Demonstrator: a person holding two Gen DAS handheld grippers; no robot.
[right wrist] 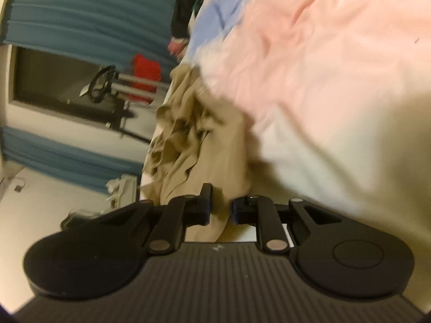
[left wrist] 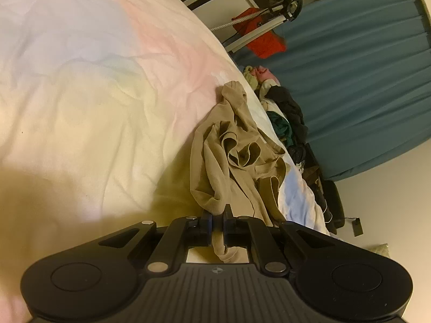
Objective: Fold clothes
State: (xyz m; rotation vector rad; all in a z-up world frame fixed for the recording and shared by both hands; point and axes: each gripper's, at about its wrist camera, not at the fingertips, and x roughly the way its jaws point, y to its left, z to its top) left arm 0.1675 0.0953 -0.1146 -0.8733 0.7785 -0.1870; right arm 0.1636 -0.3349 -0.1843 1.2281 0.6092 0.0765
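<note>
A tan ribbed garment (left wrist: pixel 229 156) lies crumpled near the edge of a bed with a pastel rainbow sheet (left wrist: pixel 94 80). My left gripper (left wrist: pixel 217 216) is shut on a hem of this tan garment, and cloth hangs down between the fingers. In the blurred right wrist view the same tan garment (right wrist: pixel 186 134) lies bunched along the bed's edge. A fold of it passes between the slightly parted fingers of my right gripper (right wrist: pixel 221 206). Whether they pinch it is unclear from the blur.
A pile of dark and coloured clothes (left wrist: pixel 288 118) sits farther along the bed's edge. Teal curtains (left wrist: pixel 363 80) hang behind it. A metal frame with a red cloth (left wrist: pixel 266 37) stands on the floor. The pastel sheet (right wrist: pixel 323 80) fills the right side.
</note>
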